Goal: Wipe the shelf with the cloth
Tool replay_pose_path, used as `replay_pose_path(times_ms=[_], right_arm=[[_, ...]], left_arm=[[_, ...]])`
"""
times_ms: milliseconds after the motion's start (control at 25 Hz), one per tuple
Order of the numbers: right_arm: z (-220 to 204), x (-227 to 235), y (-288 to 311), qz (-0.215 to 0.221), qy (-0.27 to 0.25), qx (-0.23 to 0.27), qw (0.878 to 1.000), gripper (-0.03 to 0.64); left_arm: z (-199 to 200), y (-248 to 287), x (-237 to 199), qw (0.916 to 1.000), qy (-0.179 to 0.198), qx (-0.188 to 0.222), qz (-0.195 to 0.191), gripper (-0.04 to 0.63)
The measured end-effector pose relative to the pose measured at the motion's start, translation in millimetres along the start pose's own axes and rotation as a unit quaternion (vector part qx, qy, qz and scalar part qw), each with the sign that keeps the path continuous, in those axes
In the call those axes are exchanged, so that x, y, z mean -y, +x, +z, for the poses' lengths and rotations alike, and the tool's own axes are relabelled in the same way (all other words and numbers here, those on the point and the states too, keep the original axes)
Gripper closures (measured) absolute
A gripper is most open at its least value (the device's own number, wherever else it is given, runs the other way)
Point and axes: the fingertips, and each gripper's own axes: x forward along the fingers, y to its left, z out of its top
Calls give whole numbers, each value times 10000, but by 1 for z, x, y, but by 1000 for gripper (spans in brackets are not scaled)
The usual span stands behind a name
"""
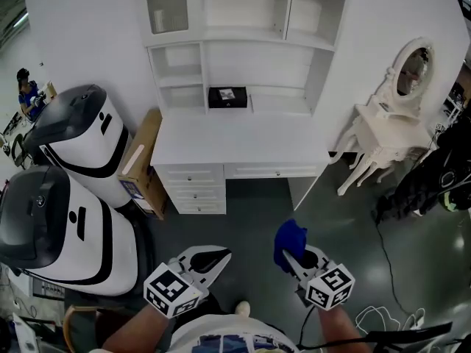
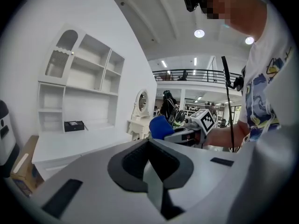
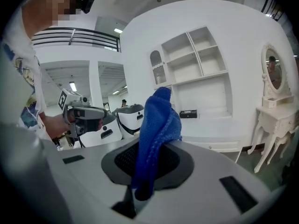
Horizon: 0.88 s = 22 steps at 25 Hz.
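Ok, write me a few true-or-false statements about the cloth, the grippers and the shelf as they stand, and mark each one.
1. The right gripper is shut on the blue cloth. True.
2. The left gripper holds a second cloth. False: its jaws are together with nothing between them.
3. The cloth is pressed against the shelf. False: it is held apart from the shelf, above the floor in front of the desk.
4. A small black box sits in one of the shelf's lower compartments. True.
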Motion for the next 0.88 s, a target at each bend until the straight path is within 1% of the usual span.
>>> replay_pose_path(times_ms=[160, 320, 440, 560, 720, 880], right_arm=[[22, 25, 10, 29, -41, 193, 9998, 549], [47, 50, 36, -8, -165, 274, 9995, 549], [69, 68, 61, -101, -134, 345, 9993, 549], [100, 89, 89, -215, -216, 395, 9988, 549], [150, 109, 133, -284, -317, 505, 9978, 549], [188, 122, 185, -270, -389, 619, 9970, 549]], left_arm=[[17, 17, -15, 10000, 59, 11, -22, 583], [36, 35, -49, 9999, 105, 90, -75, 583], [53, 50, -84, 9995, 189, 183, -178, 583], [81, 66, -124, 9987, 278, 342, -264, 583], [111, 79, -176, 9980, 323, 356, -412, 583], [130, 84, -222, 9971, 395, 391, -511, 583]])
